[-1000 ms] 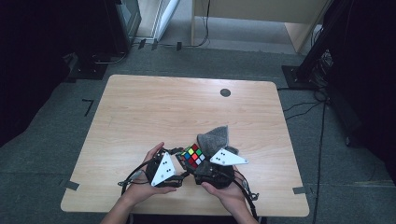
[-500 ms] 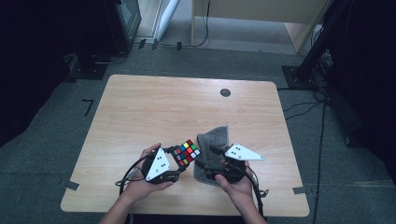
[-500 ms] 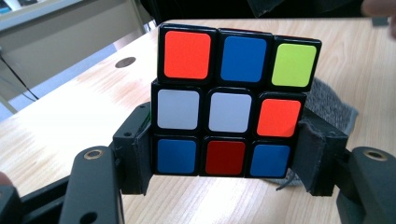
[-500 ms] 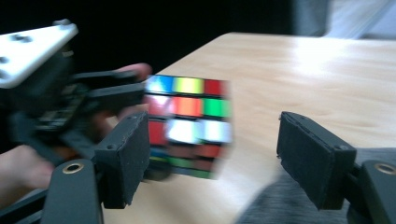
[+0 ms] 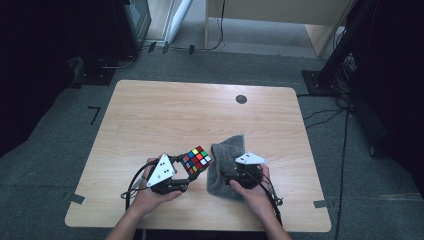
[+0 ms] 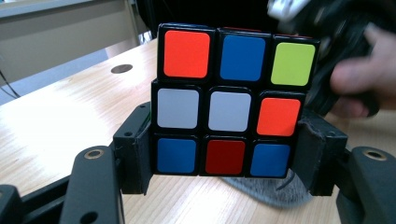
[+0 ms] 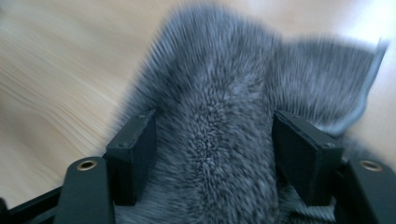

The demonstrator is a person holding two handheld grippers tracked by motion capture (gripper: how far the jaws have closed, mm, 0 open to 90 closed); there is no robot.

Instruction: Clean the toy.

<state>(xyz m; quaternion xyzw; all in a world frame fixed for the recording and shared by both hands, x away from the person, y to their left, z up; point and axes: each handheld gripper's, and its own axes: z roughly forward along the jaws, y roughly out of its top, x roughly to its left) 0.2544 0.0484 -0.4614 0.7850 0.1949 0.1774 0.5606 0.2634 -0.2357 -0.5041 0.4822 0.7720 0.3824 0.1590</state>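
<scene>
A scrambled Rubik's cube [image 5: 196, 160] is held just above the wooden table [image 5: 170, 115], near its front edge. My left gripper [image 5: 189, 171] is shut on it. In the left gripper view the pads clamp the bottom row of the cube [image 6: 229, 112] from both sides. To the cube's right a grey fluffy cloth [image 5: 226, 159] lies crumpled on the table. My right gripper [image 5: 231, 175] rests over the cloth's near end. In the right gripper view its jaws [image 7: 215, 149] stand wide apart, and a ridge of the cloth [image 7: 219, 79] runs between them.
A small dark round hole [image 5: 241, 99] sits in the tabletop near the far edge. The other hand and its gripper [image 6: 345, 65] show blurred behind the cube in the left gripper view. Cables trail from both grippers over the front edge.
The right gripper has drawn away from the cube to the right. The cloth, bunched up against the cube before, now lies lower and longer on the table. The cube has barely shifted.
</scene>
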